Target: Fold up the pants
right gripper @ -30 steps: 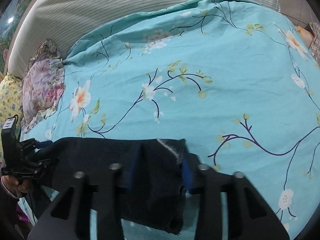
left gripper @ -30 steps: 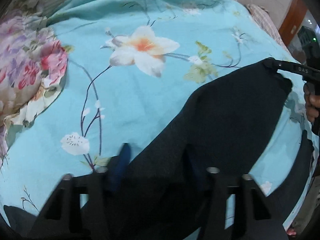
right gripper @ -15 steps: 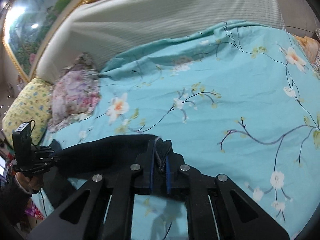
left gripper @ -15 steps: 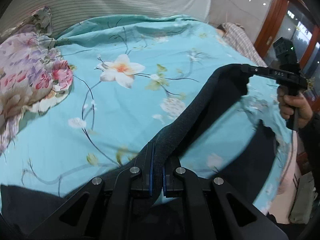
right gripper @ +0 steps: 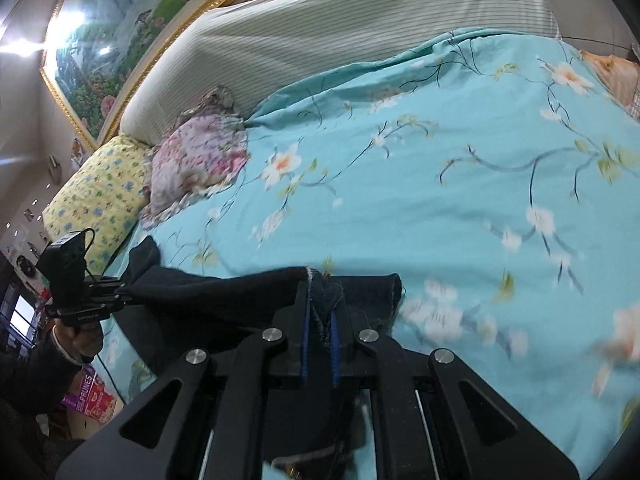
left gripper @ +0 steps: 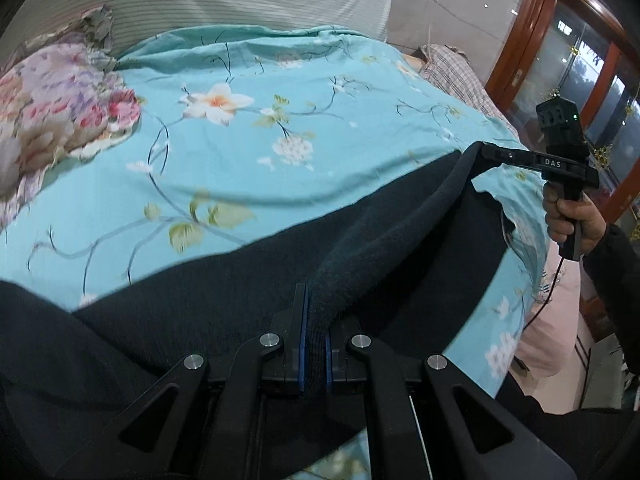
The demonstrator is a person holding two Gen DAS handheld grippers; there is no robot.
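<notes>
The dark pants point(left gripper: 248, 300) lie across the near part of a bed covered with a turquoise floral bedspread point(left gripper: 248, 168), with one edge lifted into a raised band that runs between the two tools. The left hand-held gripper point(left gripper: 315, 344) has its blue-padded jaws pressed tight on a thick fold of that dark fabric; in the left wrist view the cloth rises from between the jaws and stretches up to the right. There the right hand-held gripper point(left gripper: 482, 152) pinches the far end of the band, and the person's right hand point(left gripper: 572, 216) grips its handle just off the bed's edge. In the right wrist view the right hand-held gripper point(right gripper: 319, 312) is likewise closed on a bunched edge of the pants point(right gripper: 224, 292), with a frayed pale seam showing just above the jaws. From there the fabric runs left to the left hand-held gripper point(right gripper: 120, 292), held by the person's left hand point(right gripper: 80, 340) in a dark sleeve point(right gripper: 32, 372). Both sets of jaws are nearly fully closed, with only cloth between them. Beyond the pants, a pink floral pillow point(right gripper: 200, 160) and a yellow patterned pillow point(right gripper: 96, 188) rest at the head of the bed against a striped headboard point(right gripper: 340, 32), below a framed landscape painting point(right gripper: 120, 20).
</notes>
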